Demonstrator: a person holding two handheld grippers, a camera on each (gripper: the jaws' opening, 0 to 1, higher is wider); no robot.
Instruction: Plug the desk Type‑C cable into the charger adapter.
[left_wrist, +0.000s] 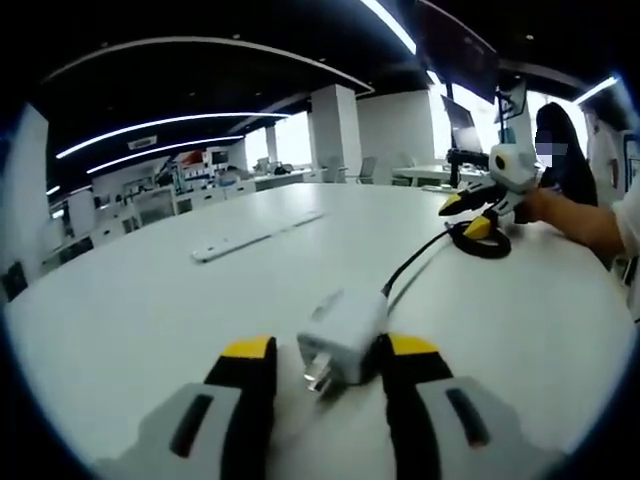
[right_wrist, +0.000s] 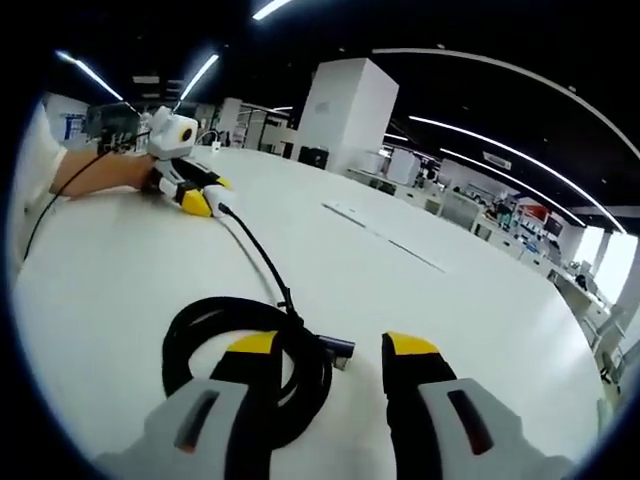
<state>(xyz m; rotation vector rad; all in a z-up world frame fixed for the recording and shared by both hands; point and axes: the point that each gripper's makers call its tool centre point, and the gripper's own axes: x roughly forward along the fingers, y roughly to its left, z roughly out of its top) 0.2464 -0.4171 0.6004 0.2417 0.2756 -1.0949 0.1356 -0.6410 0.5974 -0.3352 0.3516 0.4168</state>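
A white charger adapter (left_wrist: 345, 335) lies on the white table (left_wrist: 150, 300) between the jaws of my left gripper (left_wrist: 325, 350), prongs toward the camera. The jaws stand open, the right one close against it and a gap on the left. A black cable (left_wrist: 415, 262) runs from the adapter's far end to a coil (left_wrist: 482, 243) under the right gripper (left_wrist: 470, 215). In the right gripper view, the coil (right_wrist: 200, 335) lies under the left jaw of my open right gripper (right_wrist: 330, 345), and a plug end (right_wrist: 340, 350) sits loose between the jaws. The cable (right_wrist: 255, 250) leads off to the left gripper (right_wrist: 205, 195).
A long white power strip (left_wrist: 255, 235) lies flat mid-table, also seen in the right gripper view (right_wrist: 385, 235). A person's forearm (left_wrist: 585, 220) rests at the table's right side. Monitors (left_wrist: 465, 130) and desks stand beyond the far edge.
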